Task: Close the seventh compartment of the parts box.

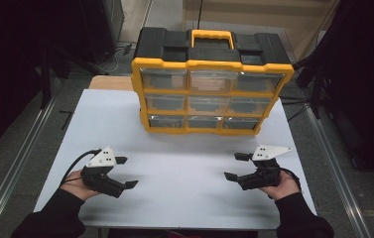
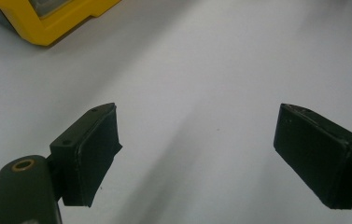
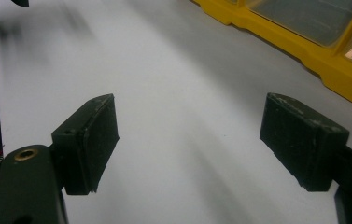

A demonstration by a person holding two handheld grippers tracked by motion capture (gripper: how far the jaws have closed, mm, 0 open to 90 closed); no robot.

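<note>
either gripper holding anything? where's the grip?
Nothing held. Left gripper and right gripper both have jaws open over the white table, short of the drawer organizer.

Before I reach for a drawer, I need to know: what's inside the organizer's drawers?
The organizer has nine clear-fronted drawers, all shut. Glare and haze on the fronts hide their contents; nothing inside can be made out.

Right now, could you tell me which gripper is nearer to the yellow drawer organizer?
Right, slightly. The right gripper sits below the organizer's right corner; the left gripper sits farther off, below-left.
</note>
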